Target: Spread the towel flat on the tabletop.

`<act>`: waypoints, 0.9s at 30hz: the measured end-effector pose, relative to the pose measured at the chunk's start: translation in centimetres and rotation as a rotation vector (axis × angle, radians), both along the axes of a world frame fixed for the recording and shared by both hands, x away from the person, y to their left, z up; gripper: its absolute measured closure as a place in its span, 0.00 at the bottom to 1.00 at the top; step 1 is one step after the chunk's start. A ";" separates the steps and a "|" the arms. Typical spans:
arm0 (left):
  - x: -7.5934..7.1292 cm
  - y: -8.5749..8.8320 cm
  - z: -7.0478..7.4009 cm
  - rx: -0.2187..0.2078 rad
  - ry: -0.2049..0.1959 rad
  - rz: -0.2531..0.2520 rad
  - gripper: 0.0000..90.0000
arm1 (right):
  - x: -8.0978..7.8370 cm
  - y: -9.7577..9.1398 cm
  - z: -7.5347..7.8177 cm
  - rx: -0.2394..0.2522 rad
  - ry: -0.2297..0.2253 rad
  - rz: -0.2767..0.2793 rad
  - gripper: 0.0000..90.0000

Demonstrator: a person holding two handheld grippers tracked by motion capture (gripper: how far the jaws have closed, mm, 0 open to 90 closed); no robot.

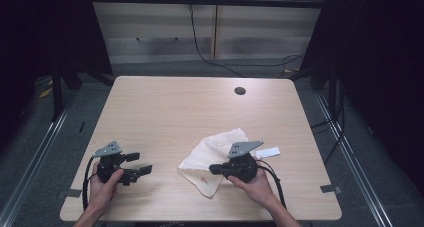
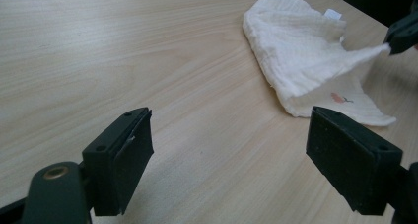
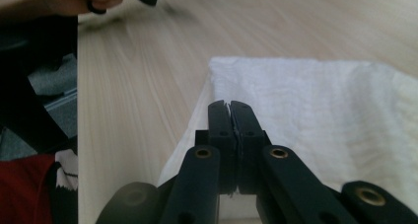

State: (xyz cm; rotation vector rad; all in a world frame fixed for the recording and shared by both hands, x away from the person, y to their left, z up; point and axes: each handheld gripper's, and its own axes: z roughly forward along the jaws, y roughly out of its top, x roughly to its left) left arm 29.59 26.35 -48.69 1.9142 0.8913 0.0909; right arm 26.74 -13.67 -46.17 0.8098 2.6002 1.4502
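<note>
Thin pinch on the cloth, 1 gripper idle

The right gripper (image 3: 230, 105) clamps a corner of the white cloth (image 1: 216, 149) near the table's (image 1: 165, 107) front right; that thin fold could slip free. The left gripper (image 2: 231, 155) gapes empty.

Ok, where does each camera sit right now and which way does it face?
High view: above the person's side, looking forward and down on the table; both hands, left gripper, right gripper.
Left gripper view: rides the left gripper, facing across the table; open jaws, far-off right gripper.
Right gripper view: rides the right gripper, looking along shut jaws pinching the white cloth.
All share the cloth.
</note>
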 end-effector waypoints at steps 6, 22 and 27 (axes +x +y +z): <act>0.1 -0.3 -0.2 0.007 0.009 -0.008 0.19 | 0.9 -0.4 2.7 0.064 -0.027 -0.022 0.99; 0.0 0.1 0.1 -0.017 0.001 -0.007 0.19 | 3.7 -0.1 13.3 0.157 -0.179 -0.064 0.99; 0.0 0.2 0.1 -0.022 -0.003 -0.001 0.19 | 3.6 0.4 18.0 0.169 -0.270 -0.071 1.00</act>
